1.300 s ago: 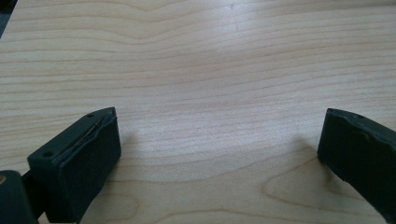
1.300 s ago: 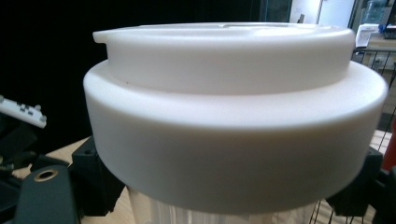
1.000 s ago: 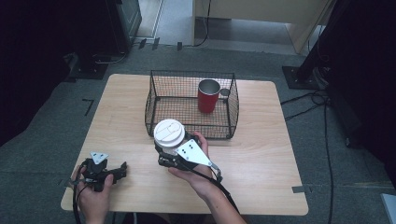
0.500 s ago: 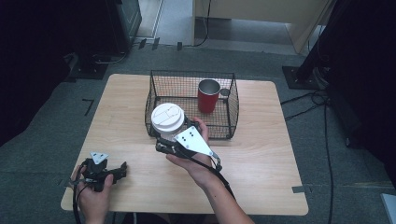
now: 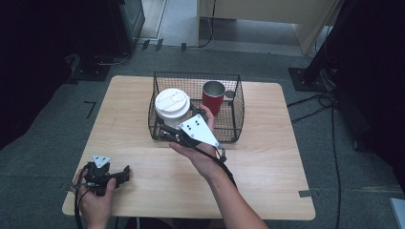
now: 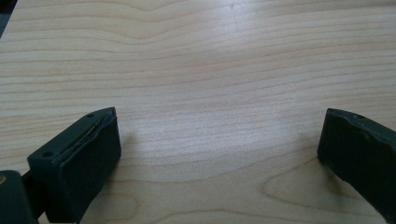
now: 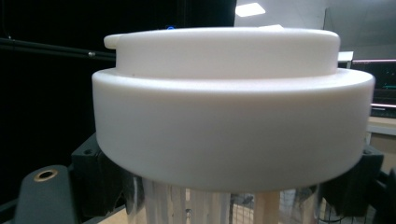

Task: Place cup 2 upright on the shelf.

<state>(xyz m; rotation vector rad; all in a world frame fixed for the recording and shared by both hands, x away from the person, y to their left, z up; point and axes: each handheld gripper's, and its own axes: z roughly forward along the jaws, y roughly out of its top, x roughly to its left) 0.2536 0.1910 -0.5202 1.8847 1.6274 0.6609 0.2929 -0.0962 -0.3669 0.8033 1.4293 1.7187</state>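
Observation:
A cup with a white lid (image 5: pixel 172 103) and a clear ribbed body hangs above the front left corner of the black wire basket (image 5: pixel 235 114). My right gripper (image 5: pixel 167 125) is shut on the cup just under the lid, and a hand holds the gripper from the near side. In the right gripper view the white lid (image 7: pixel 224 102) stands close and upright, with my right gripper (image 7: pixel 224 189) clamped on the body below it. My left gripper (image 5: pixel 123 171) rests at the table's front left, its jaws wide apart. In its own view my left gripper (image 6: pixel 219 149) has bare wood between the jaws.
A red cup (image 5: pixel 213 97) stands upright inside the basket at the back, with a small grey object (image 5: pixel 230 94) beside it. The wooden table (image 5: pixel 267 157) ends close in front of my left gripper. Dark equipment and cables lie on the floor around.
My right gripper has risen with the white-lidded cup and moved away from the person, from in front of the basket to above its front left corner. The left gripper has stayed put.

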